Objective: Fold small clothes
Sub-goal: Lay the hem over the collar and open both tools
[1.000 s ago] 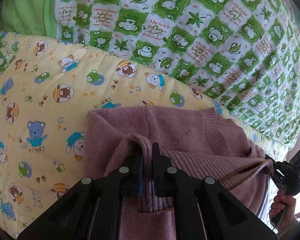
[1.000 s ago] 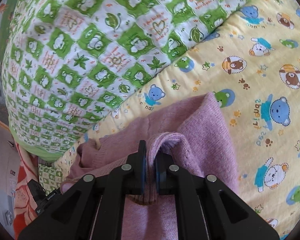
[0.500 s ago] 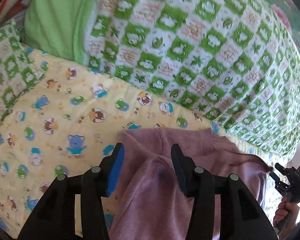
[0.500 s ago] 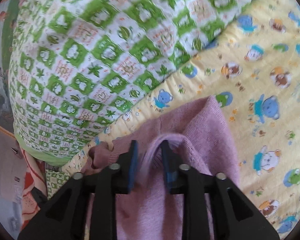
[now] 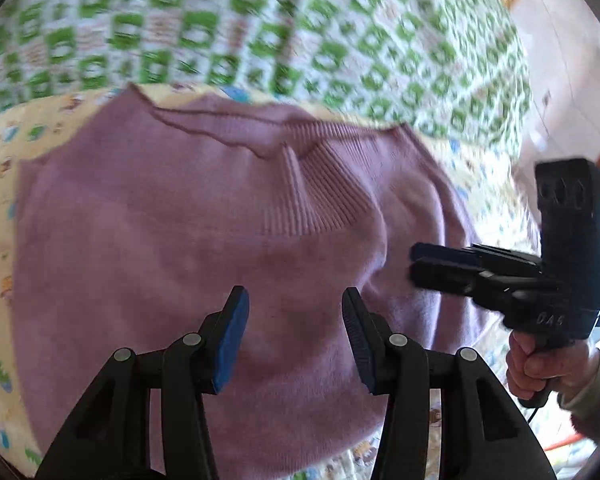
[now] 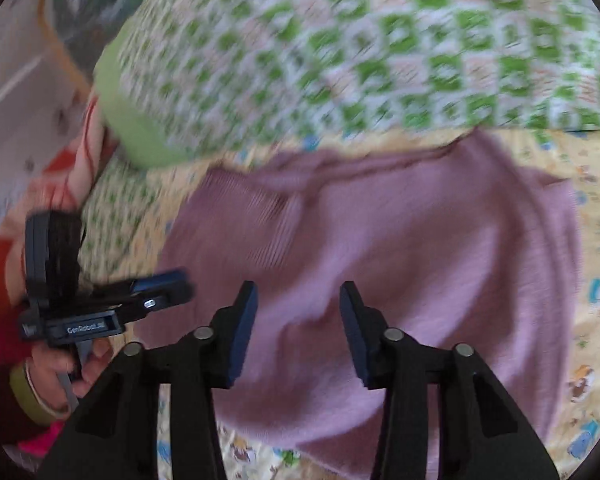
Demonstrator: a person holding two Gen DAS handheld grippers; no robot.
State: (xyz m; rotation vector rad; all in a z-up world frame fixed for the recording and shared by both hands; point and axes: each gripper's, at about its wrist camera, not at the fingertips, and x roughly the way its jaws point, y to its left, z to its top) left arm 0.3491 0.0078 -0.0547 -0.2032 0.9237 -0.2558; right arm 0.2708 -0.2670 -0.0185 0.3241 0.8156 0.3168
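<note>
Bed, yellow bear-print sheet (image 5: 4, 152). Left tongs (image 5: 295, 336) part-open, empty, above sweater (image 5: 160, 248). Right tongs (image 6: 298, 330) part-open, empty, above sweater too. Sweater lies folded on sheet. Green-check quilt (image 5: 300, 28) beyond sweater.

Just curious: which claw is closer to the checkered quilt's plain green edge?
Left. The left claw sits just below the green edge, at the purple sweater's side; the right claw is farther off, over the sweater's middle.

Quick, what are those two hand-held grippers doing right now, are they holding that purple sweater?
Left hand-held gripper: open, holding nothing, above the purple sweater.
Right hand-held gripper: open, holding nothing.
</note>
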